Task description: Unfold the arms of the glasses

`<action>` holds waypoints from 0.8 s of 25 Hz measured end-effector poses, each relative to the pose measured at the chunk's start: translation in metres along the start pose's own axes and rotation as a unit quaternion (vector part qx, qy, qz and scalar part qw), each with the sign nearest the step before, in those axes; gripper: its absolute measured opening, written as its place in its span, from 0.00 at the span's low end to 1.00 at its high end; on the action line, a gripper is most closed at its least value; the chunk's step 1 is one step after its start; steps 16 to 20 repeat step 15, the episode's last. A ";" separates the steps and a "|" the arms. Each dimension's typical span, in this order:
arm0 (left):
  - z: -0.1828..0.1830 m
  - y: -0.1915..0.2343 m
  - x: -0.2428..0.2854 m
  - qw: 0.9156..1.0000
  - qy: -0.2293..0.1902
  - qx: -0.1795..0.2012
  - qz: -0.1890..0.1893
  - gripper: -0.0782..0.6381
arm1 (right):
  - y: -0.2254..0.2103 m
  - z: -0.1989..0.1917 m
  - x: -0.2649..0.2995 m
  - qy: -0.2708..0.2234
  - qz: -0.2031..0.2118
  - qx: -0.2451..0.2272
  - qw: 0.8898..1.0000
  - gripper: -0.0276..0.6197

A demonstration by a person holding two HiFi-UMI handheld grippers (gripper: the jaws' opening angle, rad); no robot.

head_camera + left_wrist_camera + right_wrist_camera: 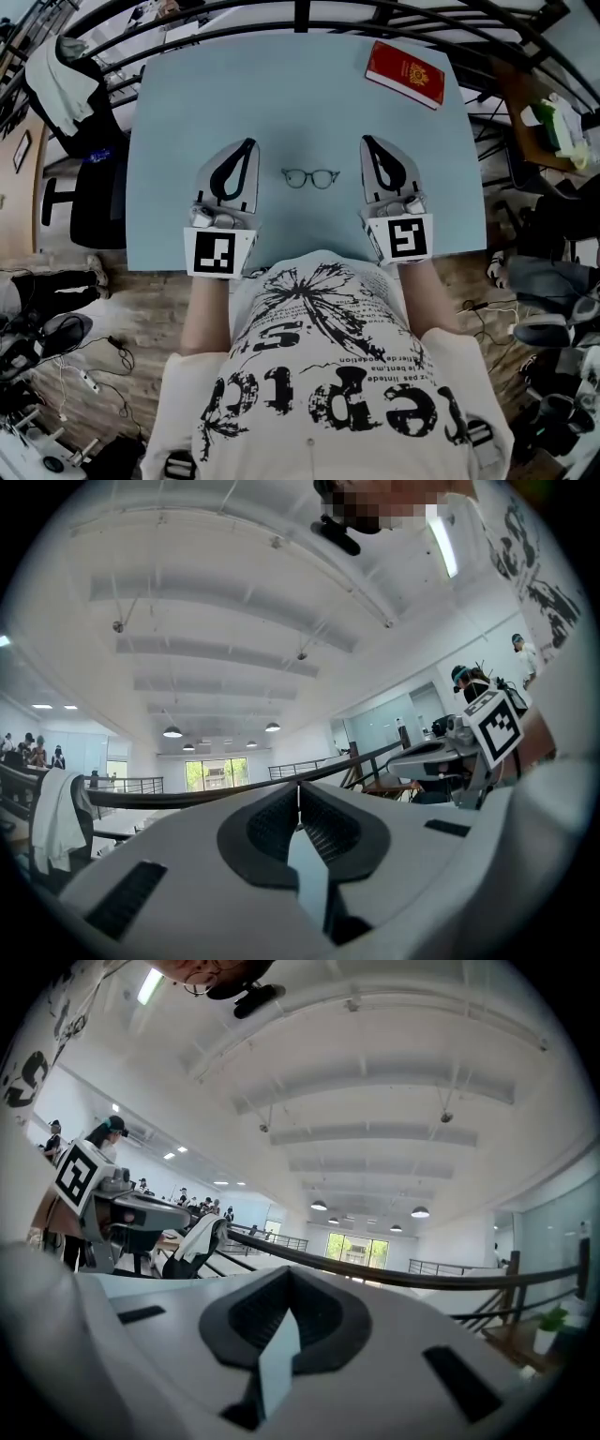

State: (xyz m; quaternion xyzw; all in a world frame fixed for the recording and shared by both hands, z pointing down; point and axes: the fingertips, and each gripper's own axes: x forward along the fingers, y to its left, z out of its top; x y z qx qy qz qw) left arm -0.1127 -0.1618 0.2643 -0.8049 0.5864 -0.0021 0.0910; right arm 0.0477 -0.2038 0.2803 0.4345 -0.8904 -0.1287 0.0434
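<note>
Pale blue table [169, 141] fills my downward view. The glasses [310, 178] lie at its middle, between my two grippers and touching neither; their arms are too small to make out. My left gripper [247, 145] and right gripper [367, 142] each have jaws pressed together with nothing in them. A red book [404, 73] sits at the far right corner. As I judge it, the thin frame could skid if nudged by closed jaws, and a hinge could bend under a hard pinch.
</note>
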 end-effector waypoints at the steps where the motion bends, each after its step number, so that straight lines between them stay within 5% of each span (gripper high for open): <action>1: 0.001 0.001 0.000 1.000 -0.001 -0.003 0.000 0.14 | -0.002 0.000 0.002 0.000 -0.005 0.008 1.000 0.05; 20: 0.015 0.006 0.007 1.000 0.011 -0.002 0.010 0.14 | -0.002 0.014 0.006 0.008 0.019 -0.005 1.000 0.05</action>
